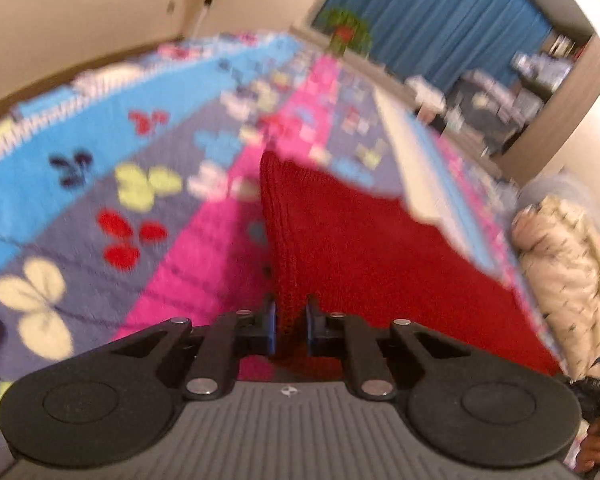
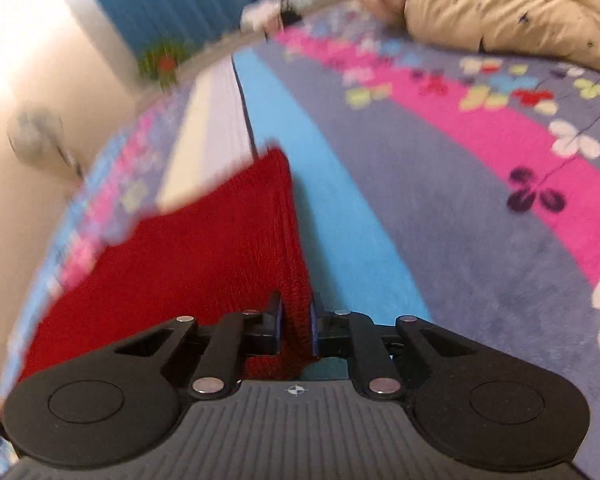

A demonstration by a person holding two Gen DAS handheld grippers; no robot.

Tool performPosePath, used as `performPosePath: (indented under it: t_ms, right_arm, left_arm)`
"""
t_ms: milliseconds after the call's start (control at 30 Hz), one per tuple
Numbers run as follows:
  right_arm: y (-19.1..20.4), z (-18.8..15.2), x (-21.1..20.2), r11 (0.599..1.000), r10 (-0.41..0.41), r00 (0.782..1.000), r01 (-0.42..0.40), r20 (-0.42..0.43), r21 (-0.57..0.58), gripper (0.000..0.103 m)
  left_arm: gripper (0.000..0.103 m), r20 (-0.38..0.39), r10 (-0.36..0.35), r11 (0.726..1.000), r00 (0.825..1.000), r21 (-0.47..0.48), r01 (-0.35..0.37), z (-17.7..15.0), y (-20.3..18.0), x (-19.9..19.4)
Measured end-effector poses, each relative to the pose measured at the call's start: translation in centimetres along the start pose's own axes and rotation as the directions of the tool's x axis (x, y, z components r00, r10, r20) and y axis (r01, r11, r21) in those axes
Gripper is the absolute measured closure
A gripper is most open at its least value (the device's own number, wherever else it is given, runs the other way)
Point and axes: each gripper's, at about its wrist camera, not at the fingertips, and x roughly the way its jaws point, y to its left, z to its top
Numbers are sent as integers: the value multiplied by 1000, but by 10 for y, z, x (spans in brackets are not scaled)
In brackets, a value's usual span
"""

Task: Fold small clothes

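Note:
A red knitted garment (image 1: 352, 240) is stretched above a flowered blanket (image 1: 100, 184). My left gripper (image 1: 291, 320) is shut on its left edge, with the cloth pinched between the blue pads. In the right wrist view the same red garment (image 2: 188, 248) runs away to the left, and my right gripper (image 2: 296, 324) is shut on its right edge. The garment's far end is blurred. Both views are smeared by motion.
The blanket (image 2: 440, 184) has blue, purple and pink stripes with flowers. A cream patterned quilt (image 1: 560, 280) is bunched at its right side, also in the right wrist view (image 2: 500, 4). Blue curtains (image 1: 440, 20), a small potted plant (image 1: 346, 32) and cluttered shelves (image 1: 512, 92) stand beyond.

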Motion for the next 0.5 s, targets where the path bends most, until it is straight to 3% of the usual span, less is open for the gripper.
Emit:
performPosePath:
  t_ms: [100,167,233,300,333,400,500]
  right_arm:
    - [8,2,-39,999,34,998,-33,44,-31,91]
    - [6,-3,-58,999,14,999,-13,33,-37,91]
    - [-3,-12,-59,1000,-5,999,4,-36,-23,90]
    - [-14,-26,-37,995,-93,978,87,-187,-39,86]
    - [-20,-32,-27,989,-146,960,140,-237,-42,84]
    - [-23,-30,-28,983,-181,961,181,-209,-16,74]
    - [3,-22,-51,962,-220,975,219,13,-162,72]
  left_arm:
    - [89,12,20,999,1000,-44,-20,1,3,-35]
    - [89,-24,64,996,998,-65,-65,-7,12,-47]
    - [85,-122,101,992,987,-67,-109,-19,18,-40]
    - [81,-232,193,979,953,-14,-202,-28,20,-22]
    - [76,-225,229,972,947,-5,-236,-29,19,-20]
    - [76,-143,258,966,956,22,-257,-25,10,-29]
    - [72,16,230,961,973,157,-230,-20,-18,-46]
